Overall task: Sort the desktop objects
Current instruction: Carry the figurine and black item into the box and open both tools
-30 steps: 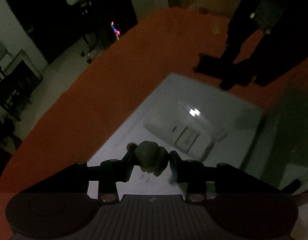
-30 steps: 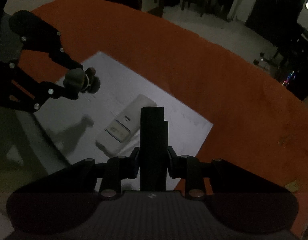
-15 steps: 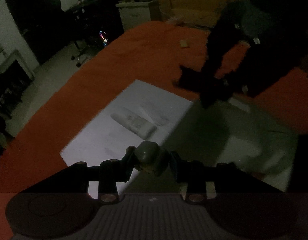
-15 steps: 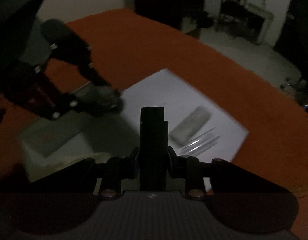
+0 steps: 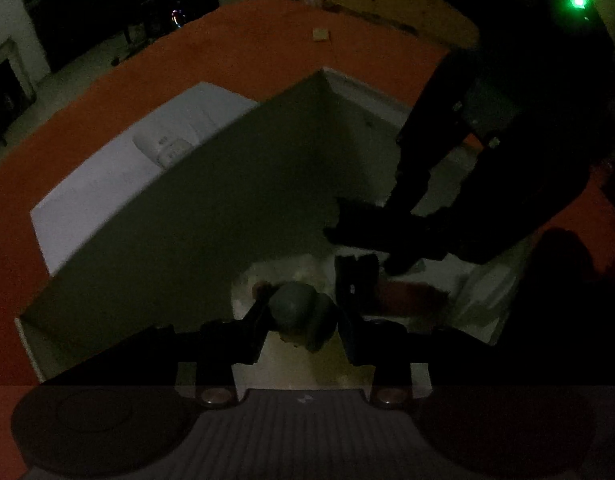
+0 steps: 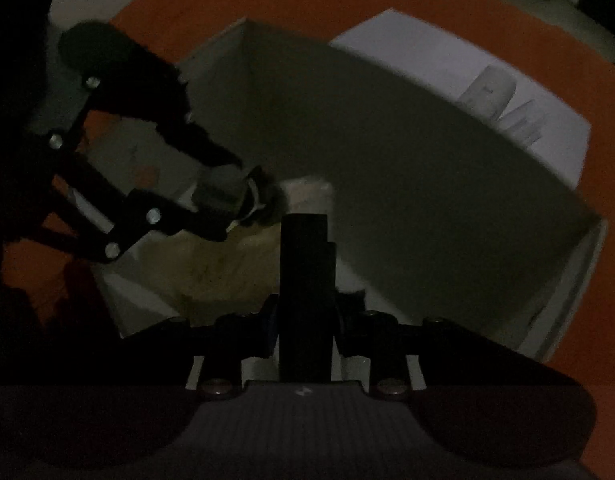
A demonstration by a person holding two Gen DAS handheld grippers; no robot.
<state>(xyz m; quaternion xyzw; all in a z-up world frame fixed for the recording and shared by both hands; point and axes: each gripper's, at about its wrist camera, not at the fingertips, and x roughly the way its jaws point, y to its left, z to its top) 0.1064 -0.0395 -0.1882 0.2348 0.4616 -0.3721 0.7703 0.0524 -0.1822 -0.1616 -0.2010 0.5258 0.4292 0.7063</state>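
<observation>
Left tongs (image 5: 303, 316) clamped on a grey lump (image 5: 297, 308), right tongs (image 6: 305, 320) on a black bar (image 6: 305, 280); both hang over the open box (image 5: 347, 92). Neither dropped yet. Remote (image 5: 167, 148) on the paper (image 5: 99, 196), upper left, remains unsorted.

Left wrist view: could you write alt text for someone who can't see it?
In dim light, the left gripper holds a small grey rounded object over an open box on an orange surface. The right gripper, dark, reaches in alongside; a white sheet lies beyond.

Open box under both tongs

Box walls (image 5: 211, 184) flank them; the right tongs (image 5: 367, 240) crowd just ahead of the left tongs (image 5: 301, 316).
</observation>
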